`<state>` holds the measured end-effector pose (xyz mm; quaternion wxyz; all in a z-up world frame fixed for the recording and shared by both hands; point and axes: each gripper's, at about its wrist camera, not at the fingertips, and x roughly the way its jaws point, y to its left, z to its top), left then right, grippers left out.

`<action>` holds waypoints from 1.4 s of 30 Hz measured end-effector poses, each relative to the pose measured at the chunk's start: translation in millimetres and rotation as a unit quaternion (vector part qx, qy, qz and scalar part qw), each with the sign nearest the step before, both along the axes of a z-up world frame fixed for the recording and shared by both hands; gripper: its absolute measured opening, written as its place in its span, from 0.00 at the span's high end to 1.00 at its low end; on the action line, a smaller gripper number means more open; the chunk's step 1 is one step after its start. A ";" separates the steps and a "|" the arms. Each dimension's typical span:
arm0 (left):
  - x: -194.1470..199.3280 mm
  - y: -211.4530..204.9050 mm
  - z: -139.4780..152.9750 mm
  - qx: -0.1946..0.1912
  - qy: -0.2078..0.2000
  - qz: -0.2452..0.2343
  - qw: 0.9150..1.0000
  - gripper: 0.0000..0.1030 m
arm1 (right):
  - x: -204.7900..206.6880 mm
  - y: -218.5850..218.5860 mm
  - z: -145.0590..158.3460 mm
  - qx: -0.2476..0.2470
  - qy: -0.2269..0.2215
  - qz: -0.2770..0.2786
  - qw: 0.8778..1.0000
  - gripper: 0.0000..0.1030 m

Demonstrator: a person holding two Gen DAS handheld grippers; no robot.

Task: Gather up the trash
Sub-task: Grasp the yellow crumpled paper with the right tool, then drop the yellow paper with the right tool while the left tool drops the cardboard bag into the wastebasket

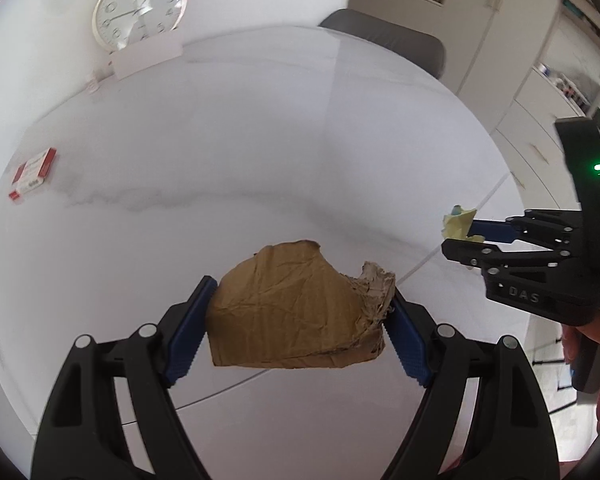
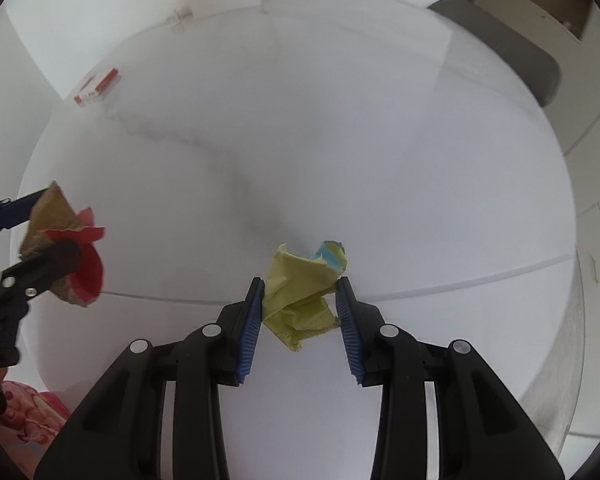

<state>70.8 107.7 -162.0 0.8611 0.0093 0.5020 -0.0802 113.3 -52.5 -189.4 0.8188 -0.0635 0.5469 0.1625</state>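
Left gripper [image 1: 300, 320] is clamped wide on a creased brown paper wad [image 1: 296, 312], torn and pulpy at its right edge, blue ribbed pads touching both sides, held above the glossy white table [image 1: 260, 140]. Right gripper [image 2: 300, 312] pinches a crumpled yellow paper [image 2: 300, 296] w/ a blue bit, jaws narrower. Only the right view shows red paper [image 2: 86, 268] on the brown wad. Red-white box [image 1: 34, 170] lies far left, clock [image 1: 140, 8] at the far edge.

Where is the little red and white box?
The small red-and-white cardboard box lies on the white round table, far on its left side near the wall, left of the round white wall clock.
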 end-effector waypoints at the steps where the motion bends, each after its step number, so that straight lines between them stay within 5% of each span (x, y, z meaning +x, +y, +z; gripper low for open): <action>1: -4.2 -10.0 3.7 0.002 -0.003 -0.015 1.000 0.25 | -7.8 -0.8 4.9 0.000 -0.005 -0.010 1.000 0.64; 11: -45.6 -115.8 17.1 -0.012 0.017 -0.140 0.990 0.24 | -142.9 -106.9 16.4 -0.014 -0.013 -0.155 0.988 0.64; 16: -75.4 -176.8 25.7 0.008 0.001 -0.210 0.978 0.24 | -210.6 -178.4 -31.0 -0.009 0.030 -0.248 0.968 0.63; 21: -99.4 -223.6 31.3 0.018 -0.001 -0.260 0.965 0.24 | -235.0 -214.1 -100.5 0.018 0.071 -0.296 0.952 0.63; 25: -110.1 -251.4 28.8 0.026 0.007 -0.282 0.959 0.24 | -238.3 -230.3 -138.6 0.043 0.095 -0.316 0.943 0.33; 29: -119.2 -275.8 25.7 0.037 0.009 -0.301 0.953 0.24 | -248.2 -251.0 -135.1 0.059 0.087 -0.330 0.938 0.18; 36: -139.9 -317.2 5.4 0.050 0.030 -0.335 0.940 0.22 | -290.0 -291.7 -89.3 0.048 0.037 -0.385 0.921 0.08; 42: -157.4 -369.3 -58.4 0.052 0.120 -0.374 0.918 0.16 | -323.2 -330.0 -55.1 0.038 0.008 -0.427 0.903 0.06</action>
